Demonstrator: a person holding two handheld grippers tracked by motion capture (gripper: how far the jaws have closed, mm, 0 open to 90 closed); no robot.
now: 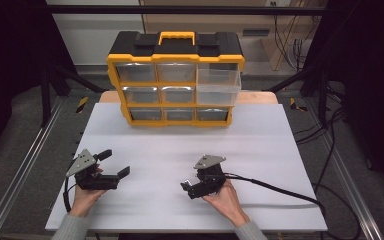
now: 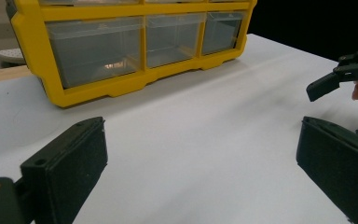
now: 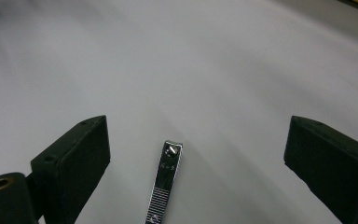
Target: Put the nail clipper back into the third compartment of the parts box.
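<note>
Low in the frame's middle, a nail clipper (image 3: 164, 183) lies between the wide-open right gripper (image 3: 196, 163); left gripper (image 2: 200, 163) gapes empty too

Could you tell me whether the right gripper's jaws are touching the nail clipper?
Apart. In the right gripper view the nail clipper lies flat on the white table between the open jaws of the right gripper, with bare table on both sides.

You will find no legible writing here: the small silver metal nail clipper (image 3: 165, 184) lying on the white table (image 3: 214, 70) carries a faint engraved mark on its lever, too small to read, and the yellow-and-black plastic drawer organizer (image 1: 175, 80) shows you no readable label or brand.
</note>
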